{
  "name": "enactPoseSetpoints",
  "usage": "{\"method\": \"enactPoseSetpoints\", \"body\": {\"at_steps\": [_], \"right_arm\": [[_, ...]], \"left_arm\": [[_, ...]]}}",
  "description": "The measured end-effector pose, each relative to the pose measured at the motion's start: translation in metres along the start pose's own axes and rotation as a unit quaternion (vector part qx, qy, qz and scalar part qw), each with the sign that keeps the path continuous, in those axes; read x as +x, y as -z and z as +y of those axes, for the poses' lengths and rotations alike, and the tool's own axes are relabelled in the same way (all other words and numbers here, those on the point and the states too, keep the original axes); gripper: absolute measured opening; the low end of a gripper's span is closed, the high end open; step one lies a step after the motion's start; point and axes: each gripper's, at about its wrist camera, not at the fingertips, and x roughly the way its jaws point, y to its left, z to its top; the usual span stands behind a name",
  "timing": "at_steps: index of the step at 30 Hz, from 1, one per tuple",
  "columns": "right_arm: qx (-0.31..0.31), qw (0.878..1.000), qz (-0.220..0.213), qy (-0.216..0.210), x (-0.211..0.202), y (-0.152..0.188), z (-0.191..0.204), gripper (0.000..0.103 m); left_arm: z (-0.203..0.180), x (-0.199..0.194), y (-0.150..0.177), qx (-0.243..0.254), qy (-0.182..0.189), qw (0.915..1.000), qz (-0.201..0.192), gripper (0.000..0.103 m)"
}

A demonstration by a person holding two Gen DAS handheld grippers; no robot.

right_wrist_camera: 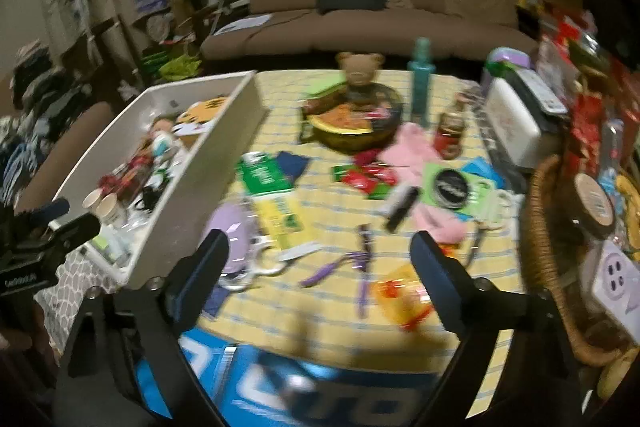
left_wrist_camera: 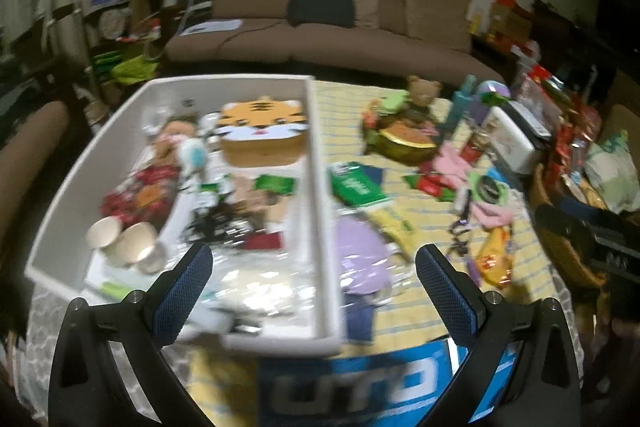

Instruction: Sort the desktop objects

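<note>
A living room: a brown fabric sofa [left_wrist_camera: 320, 27] stands behind a tabletop spread with a yellow cloth [right_wrist_camera: 328, 219] striped pale blue, its weave flat and thin. At the left sits a long white bin [left_wrist_camera: 316, 187] with straight, smooth walls. Inside lie a tiger-faced box [left_wrist_camera: 262, 135] with rounded corners, two paper cups [left_wrist_camera: 120, 239] on their sides, a red crinkly packet [left_wrist_camera: 140, 199] and clear glossy wrap near the front.

Loose things are scattered over the cloth right of the bin: a green card pack [right_wrist_camera: 262, 177], a flat yellow packet [right_wrist_camera: 280, 219], a soft lilac pouch [left_wrist_camera: 360, 259], purple scissors [right_wrist_camera: 360, 267], a shiny orange-yellow sweet bag [right_wrist_camera: 404, 299], pink cloth [right_wrist_camera: 416, 151], red sachets [right_wrist_camera: 368, 179] and a round black tin [right_wrist_camera: 450, 187]. Farther back a plush bear [right_wrist_camera: 360, 71] sits at a dark round bowl [right_wrist_camera: 352, 131], next to a tall teal bottle [right_wrist_camera: 420, 83]. A woven wicker basket [right_wrist_camera: 548, 267] curves up at the right edge.

The left gripper [left_wrist_camera: 316, 275] hangs over the bin's right wall, jaws spread wide, nothing between its blue dimpled pads. The right gripper [right_wrist_camera: 320, 259] hovers above the scissors, jaws released and empty.
</note>
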Motion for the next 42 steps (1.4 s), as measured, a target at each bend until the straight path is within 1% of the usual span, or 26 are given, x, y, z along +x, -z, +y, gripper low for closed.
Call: {"method": "enactPoseSetpoints", "body": {"at_steps": [3, 4, 6, 9, 11, 12, 14, 15, 17, 19, 20, 21, 24, 27, 28, 29, 31, 32, 34, 36, 38, 39, 40, 42], "right_arm": [[0.024, 1.0, -0.001, -0.007, -0.001, -0.006, -0.035, 0.081], [0.029, 1.0, 0.0, -0.012, -0.001, -0.008, -0.043, 0.078], [0.027, 1.0, 0.007, -0.01, 0.004, -0.012, -0.058, 0.076], [0.01, 1.0, 0.025, -0.015, 0.019, -0.013, -0.066, 0.07], [0.009, 0.999, 0.038, -0.027, 0.031, -0.008, -0.068, 0.06], [0.011, 0.998, 0.044, -0.031, 0.036, -0.005, -0.069, 0.058], [0.019, 0.997, 0.058, -0.037, 0.05, 0.0, -0.074, 0.05], [0.022, 0.997, 0.064, -0.042, 0.056, 0.001, -0.077, 0.05], [0.029, 0.996, 0.07, -0.048, 0.063, 0.003, -0.08, 0.048], [0.035, 0.994, 0.073, -0.069, 0.071, 0.003, -0.082, 0.048], [0.034, 0.994, 0.075, -0.07, 0.075, 0.003, -0.08, 0.048], [0.031, 0.994, 0.079, -0.07, 0.08, 0.002, -0.078, 0.048], [0.009, 0.992, 0.092, -0.082, 0.096, -0.003, -0.061, 0.048], [-0.051, 0.99, 0.095, -0.091, 0.11, -0.014, -0.028, 0.049], [-0.081, 0.987, 0.097, -0.1, 0.117, -0.017, -0.014, 0.05], [-0.106, 0.983, 0.102, -0.11, 0.124, -0.019, -0.002, 0.055], [-0.153, 0.973, 0.115, -0.125, 0.142, -0.021, 0.02, 0.06], [-0.167, 0.969, 0.126, -0.134, 0.152, -0.021, 0.028, 0.06], [-0.177, 0.962, 0.145, -0.151, 0.172, -0.022, 0.039, 0.06], [-0.177, 0.958, 0.159, -0.16, 0.19, -0.023, 0.044, 0.06], [-0.175, 0.952, 0.178, -0.18, 0.207, -0.02, 0.049, 0.06], [-0.177, 0.95, 0.18, -0.185, 0.211, -0.018, 0.053, 0.06], [-0.182, 0.948, 0.181, -0.186, 0.215, -0.017, 0.056, 0.061], [-0.195, 0.947, 0.187, -0.174, 0.223, -0.012, 0.062, 0.061]], "left_arm": [[-0.023, 0.011, -0.005, 0.012, 0.022, 0.9997, 0.004, 0.103], [-0.032, 0.017, -0.007, 0.017, 0.031, 0.9993, 0.008, 0.103], [-0.047, 0.027, -0.01, 0.024, 0.042, 0.9987, 0.016, 0.103], [-0.062, 0.04, -0.012, 0.026, 0.063, 0.9972, 0.031, 0.103], [-0.073, 0.054, -0.014, 0.023, 0.087, 0.9947, 0.048, 0.103], [-0.078, 0.06, -0.014, 0.026, 0.095, 0.9937, 0.054, 0.103], [-0.09, 0.07, -0.014, 0.042, 0.097, 0.9925, 0.061, 0.103], [-0.097, 0.077, -0.014, 0.055, 0.093, 0.9919, 0.067, 0.103], [-0.104, 0.087, -0.012, 0.059, 0.101, 0.9899, 0.08, 0.103], [-0.105, 0.095, -0.008, 0.046, 0.111, 0.9884, 0.092, 0.103], [-0.104, 0.096, -0.007, 0.04, 0.111, 0.9885, 0.094, 0.103], [-0.101, 0.097, -0.007, 0.035, 0.107, 0.9892, 0.093, 0.103], [-0.088, 0.096, -0.016, 0.023, 0.078, 0.9931, 0.085, 0.103], [-0.063, 0.079, -0.032, -0.008, 0.074, 0.9955, 0.058, 0.103], [-0.054, 0.072, -0.037, -0.015, 0.073, 0.9962, 0.046, 0.103], [-0.046, 0.067, -0.041, -0.019, 0.072, 0.9965, 0.04, 0.103], [-0.034, 0.063, -0.045, -0.024, 0.07, 0.9965, 0.037, 0.103], [-0.029, 0.063, -0.046, -0.028, 0.07, 0.9964, 0.038, 0.103], [-0.018, 0.066, -0.047, -0.041, 0.075, 0.9954, 0.045, 0.103], [-0.011, 0.071, -0.046, -0.05, 0.078, 0.9944, 0.052, 0.103], [-0.007, 0.076, -0.044, -0.052, 0.073, 0.9943, 0.057, 0.103], [-0.005, 0.077, -0.045, -0.053, 0.073, 0.9942, 0.058, 0.103], [-0.005, 0.076, -0.044, -0.053, 0.075, 0.994, 0.058, 0.103], [-0.003, 0.076, -0.045, -0.054, 0.078, 0.9938, 0.058, 0.103]]}}
